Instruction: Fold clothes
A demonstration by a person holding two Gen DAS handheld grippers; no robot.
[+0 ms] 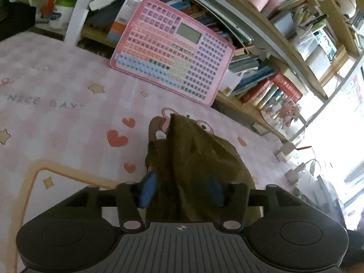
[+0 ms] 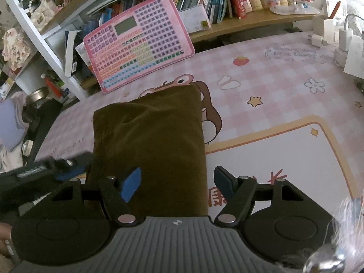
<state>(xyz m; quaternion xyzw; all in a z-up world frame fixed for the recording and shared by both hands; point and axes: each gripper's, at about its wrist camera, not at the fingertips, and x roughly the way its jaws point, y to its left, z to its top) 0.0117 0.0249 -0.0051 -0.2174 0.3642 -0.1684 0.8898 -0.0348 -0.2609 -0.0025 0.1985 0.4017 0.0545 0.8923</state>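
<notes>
Both jaws open over the folded olive cloth [image 2: 150,141].

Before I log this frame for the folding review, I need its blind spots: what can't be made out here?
- Left wrist view: the olive cloth drapes over the left gripper, hiding its right finger and the grip.
- Right wrist view: the cloth's near edge runs under the right gripper body.
- Right wrist view: the left gripper is motion-blurred.
- Both views: what kind of garment it is stays unclear.
- Pink keyboard toy: key labels too small.
</notes>
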